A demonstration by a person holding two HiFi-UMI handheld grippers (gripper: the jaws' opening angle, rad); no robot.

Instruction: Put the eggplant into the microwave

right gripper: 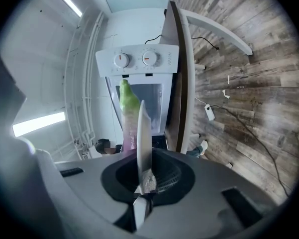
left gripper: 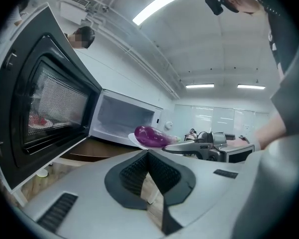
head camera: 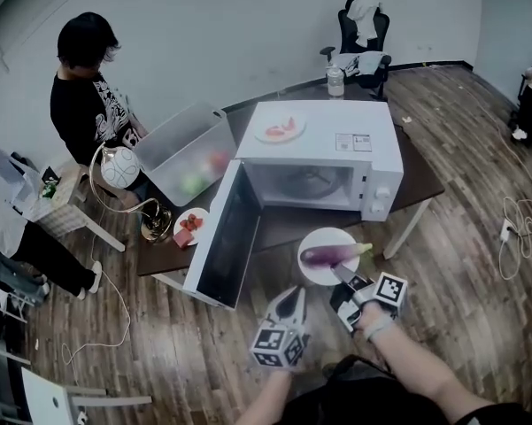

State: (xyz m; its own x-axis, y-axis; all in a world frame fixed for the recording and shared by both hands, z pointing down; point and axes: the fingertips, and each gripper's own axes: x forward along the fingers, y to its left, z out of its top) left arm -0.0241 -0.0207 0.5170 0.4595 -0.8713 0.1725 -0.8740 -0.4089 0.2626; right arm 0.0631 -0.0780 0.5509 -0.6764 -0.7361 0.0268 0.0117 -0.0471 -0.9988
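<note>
- Closest in, the left hand-held gripper is hovering low in front of the microwave's open door, with its jaws pressed together and nothing between them.
- Beside it, the right hand-held gripper is pinching the near rim of a white plate; in its own view the thin plate edge is running straight up between the pads.
- On that plate the eggplant is lying lengthwise, purple body to the left and green stem end to the right.
- Plate and eggplant are sitting just in front of the microwave, outside the cavity and not yet inside it.
- The door is hanging wide open to the left, and the lit white cavity is showing bare.
- Up on the microwave's roof a small plate with something pink-red is resting.
- The dark tabletop is carrying the microwave, and a second plate of red pieces is lying near its left end.
- A clear plastic bin is standing left of the microwave, and a bottle is standing behind it.
- A person in a black shirt is standing by the left end of the tabletop.
- An office chair is waiting by the back wall on the wooden floor.
</note>
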